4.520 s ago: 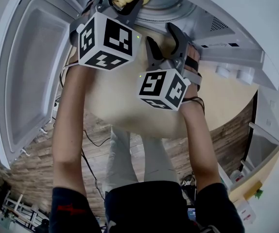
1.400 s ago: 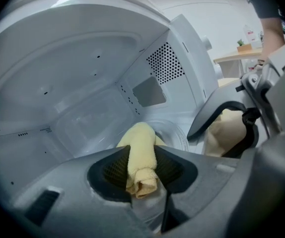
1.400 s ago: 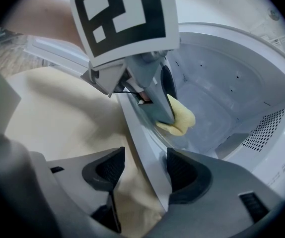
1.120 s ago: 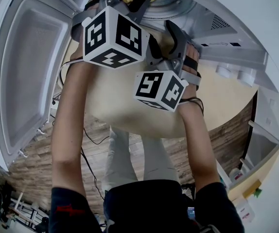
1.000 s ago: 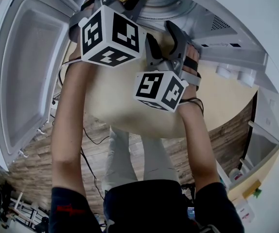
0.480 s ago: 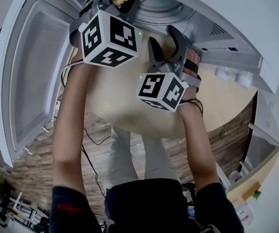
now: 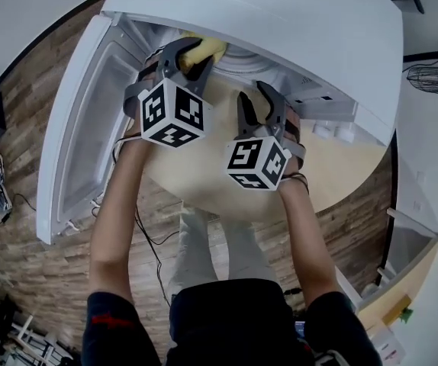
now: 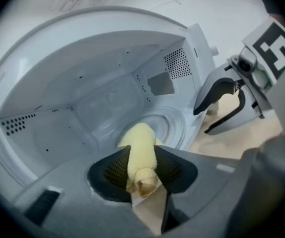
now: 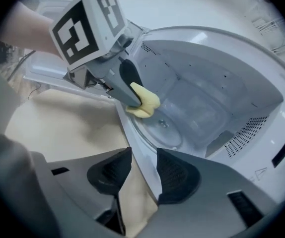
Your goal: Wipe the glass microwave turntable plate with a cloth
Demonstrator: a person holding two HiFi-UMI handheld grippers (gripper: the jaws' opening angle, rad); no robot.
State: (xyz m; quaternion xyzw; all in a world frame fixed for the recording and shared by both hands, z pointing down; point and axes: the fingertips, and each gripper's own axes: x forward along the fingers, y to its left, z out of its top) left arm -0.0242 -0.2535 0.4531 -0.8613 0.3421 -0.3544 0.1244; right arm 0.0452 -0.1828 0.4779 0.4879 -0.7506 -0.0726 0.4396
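Step, as I judge it: wiping, cloth at plate.
- My left gripper (image 8: 142, 168): jaws pinch rolled yellow cloth (image 8: 141, 152) at front rim of glass plate (image 9: 158, 128) on microwave (image 7: 280, 21) floor; contact unclear.
- My right gripper (image 9: 143, 171): jaws apart, just been closing, gripping nothing.
- Forearms reach forward, grippers tilted down.
- Next: press cloth down, sweep across plate.

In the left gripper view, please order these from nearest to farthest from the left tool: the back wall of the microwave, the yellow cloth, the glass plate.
1. yellow cloth, clamped in the jaws of the left tool.
2. glass plate, on the cavity floor just beyond the cloth.
3. back wall, behind the plate, deepest inside.
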